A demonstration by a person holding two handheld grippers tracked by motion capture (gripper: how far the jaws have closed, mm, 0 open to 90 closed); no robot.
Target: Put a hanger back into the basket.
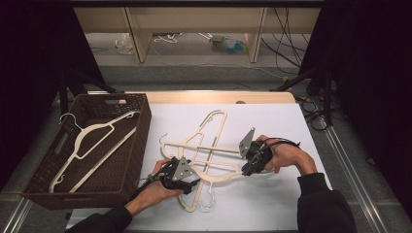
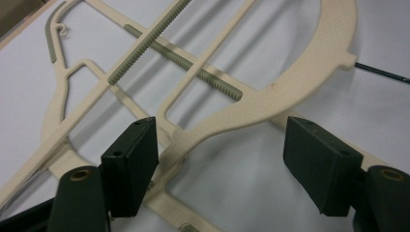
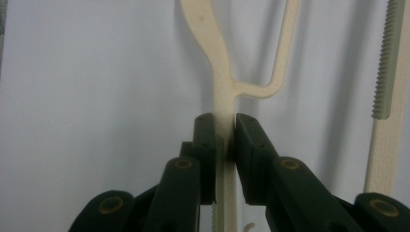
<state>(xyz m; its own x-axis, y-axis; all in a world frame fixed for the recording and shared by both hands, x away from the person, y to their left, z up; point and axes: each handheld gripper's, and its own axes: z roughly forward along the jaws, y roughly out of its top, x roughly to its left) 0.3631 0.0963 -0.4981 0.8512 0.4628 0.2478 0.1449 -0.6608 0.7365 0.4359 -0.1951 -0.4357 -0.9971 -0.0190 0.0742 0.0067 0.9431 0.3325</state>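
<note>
Cream plastic hangers [image 1: 206,145] lie crossed on the white mat [image 1: 272,121] in the middle of the table. My right gripper [image 1: 247,169] is at their right end, and in the right gripper view it [image 3: 225,135] is shut on a thin cream hanger arm [image 3: 223,87]. At the lower left of the pile sits my left gripper [image 1: 191,182]. In the left gripper view it [image 2: 225,164] stands open, straddling the broad shoulder of a hanger [image 2: 270,96], and its pads [image 2: 130,162] are not pressing on the hanger.
A brown wicker basket [image 1: 141,141] stands at the table's left with one cream hanger [image 1: 92,145] inside. The mat's right edge runs just past my right hand. Cables and table legs lie beyond the far edge.
</note>
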